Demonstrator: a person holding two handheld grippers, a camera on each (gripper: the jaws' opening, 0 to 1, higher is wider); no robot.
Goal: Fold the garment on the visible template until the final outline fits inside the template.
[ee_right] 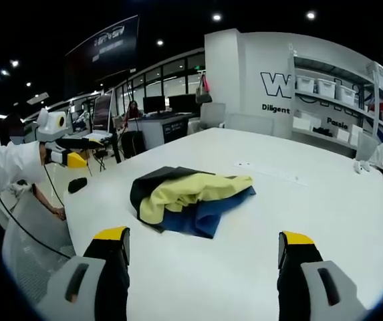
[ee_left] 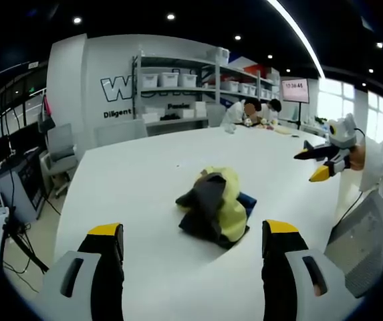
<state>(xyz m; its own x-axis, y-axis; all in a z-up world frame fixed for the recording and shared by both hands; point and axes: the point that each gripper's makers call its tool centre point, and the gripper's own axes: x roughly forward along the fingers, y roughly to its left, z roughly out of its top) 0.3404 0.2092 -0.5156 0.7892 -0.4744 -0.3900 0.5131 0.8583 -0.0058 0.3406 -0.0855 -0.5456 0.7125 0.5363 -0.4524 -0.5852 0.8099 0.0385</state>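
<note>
A crumpled yellow, black and blue fabric garment [ee_left: 214,207] lies bunched on the white table [ee_left: 131,180], just past the left gripper [ee_left: 194,251], whose jaws stand wide apart and empty. In the right gripper view the garment [ee_right: 188,197] sits at 11 o'clock of the right gripper [ee_right: 204,257], jaws likewise spread, holding nothing. White storage shelves [ee_left: 178,83] stand beyond the table.

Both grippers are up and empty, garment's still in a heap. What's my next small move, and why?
Probably lower the left gripper toward the near edge of the crumpled garment to start spreading it: it lies bunched on the white table, and both grippers, including the right gripper, are open, holding nothing.
</note>
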